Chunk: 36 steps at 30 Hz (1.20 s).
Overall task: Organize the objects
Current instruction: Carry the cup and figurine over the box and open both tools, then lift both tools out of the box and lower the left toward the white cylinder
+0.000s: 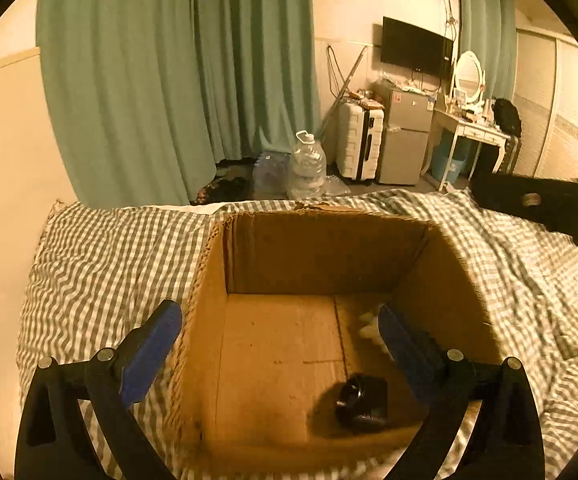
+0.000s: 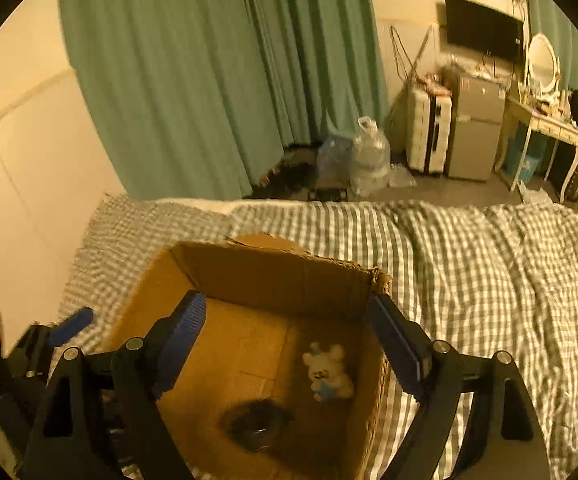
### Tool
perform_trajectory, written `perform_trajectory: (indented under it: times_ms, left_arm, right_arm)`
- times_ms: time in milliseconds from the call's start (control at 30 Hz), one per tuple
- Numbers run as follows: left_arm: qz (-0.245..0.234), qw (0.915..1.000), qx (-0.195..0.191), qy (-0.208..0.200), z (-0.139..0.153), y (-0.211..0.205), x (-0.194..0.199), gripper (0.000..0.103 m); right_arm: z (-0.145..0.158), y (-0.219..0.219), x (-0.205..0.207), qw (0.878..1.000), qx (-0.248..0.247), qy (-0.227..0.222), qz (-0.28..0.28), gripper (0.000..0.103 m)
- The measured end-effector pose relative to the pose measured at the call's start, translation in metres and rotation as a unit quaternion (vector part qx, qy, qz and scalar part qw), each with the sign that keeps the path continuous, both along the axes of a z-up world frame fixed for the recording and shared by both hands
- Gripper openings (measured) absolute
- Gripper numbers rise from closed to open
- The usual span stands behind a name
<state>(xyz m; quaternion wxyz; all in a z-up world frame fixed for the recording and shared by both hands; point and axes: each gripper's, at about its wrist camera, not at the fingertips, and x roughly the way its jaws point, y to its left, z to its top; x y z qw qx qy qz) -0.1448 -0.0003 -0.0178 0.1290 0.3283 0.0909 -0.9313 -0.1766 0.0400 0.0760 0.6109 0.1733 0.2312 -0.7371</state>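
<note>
An open cardboard box (image 1: 441, 280) sits on a checked bedspread; it also shows in the right wrist view (image 2: 273, 276). On its floor lies a small black object (image 1: 363, 402), blurred in the right wrist view (image 2: 255, 426), and a small white plush toy (image 2: 329, 372), partly hidden behind my left finger in the left wrist view (image 1: 369, 326). My left gripper (image 1: 281, 328) is open and empty over the box's near edge. My right gripper (image 2: 287, 320) is open and empty above the box. The left gripper's blue finger (image 2: 71, 326) shows at the left of the right wrist view.
The checked bedspread (image 2: 489, 264) spreads to the right. Beyond the bed stand green curtains (image 1: 169, 72), water jugs (image 1: 307, 166), a white suitcase (image 1: 359, 140), a small fridge (image 1: 407, 132) and a dressing table (image 1: 473, 128). A wall (image 1: 1, 160) runs along the left.
</note>
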Motion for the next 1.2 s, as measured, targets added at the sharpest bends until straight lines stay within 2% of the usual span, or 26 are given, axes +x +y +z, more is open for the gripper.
perform_trajectory:
  times_ms: [67,233,367,467,600,767,867,967,1200]
  left_arm:
    - [0.006,0.9999,-0.005,0.012,0.013,0.004,0.016,0.101]
    - [-0.003,0.9993,-0.008,0.038,0.032,0.018,0.062,0.103]
    - [-0.010,0.9991,-0.023,0.033,0.031,0.034,0.082,0.103]
    - [-0.015,0.9991,-0.029,0.027,0.024,0.043,0.096,0.103]
    - [-0.010,0.9997,-0.023,0.005,-0.018,0.047,0.122,0.103]
    - [-0.012,0.9984,-0.007,-0.055,-0.072,0.048,0.118,0.103]
    - [-0.015,0.9949,0.020,-0.097,-0.100,0.049,0.107,0.103]
    - [-0.036,0.9914,0.051,-0.114,-0.120,0.054,0.106,0.103]
    - [-0.067,0.9864,0.041,-0.144,-0.142,0.072,0.099,0.103]
  right_arm:
    - [0.014,0.032,0.022,0.999,-0.024,0.041,0.007,0.087]
    - [0.024,0.088,0.056,0.995,-0.056,0.076,0.021,0.090]
    - [0.008,0.119,0.068,0.993,-0.044,0.106,0.023,0.090]
    - [-0.013,0.137,0.064,0.993,-0.038,0.109,0.021,0.090]
    - [-0.054,0.149,0.048,0.996,-0.001,0.086,0.011,0.090]
    - [-0.093,0.143,0.024,0.998,0.048,0.038,-0.006,0.090]
    - [-0.110,0.136,0.015,0.996,0.073,0.048,-0.025,0.090]
    - [-0.126,0.125,0.012,0.993,0.103,0.054,-0.026,0.090]
    - [-0.151,0.111,0.006,0.986,0.151,0.064,-0.037,0.090]
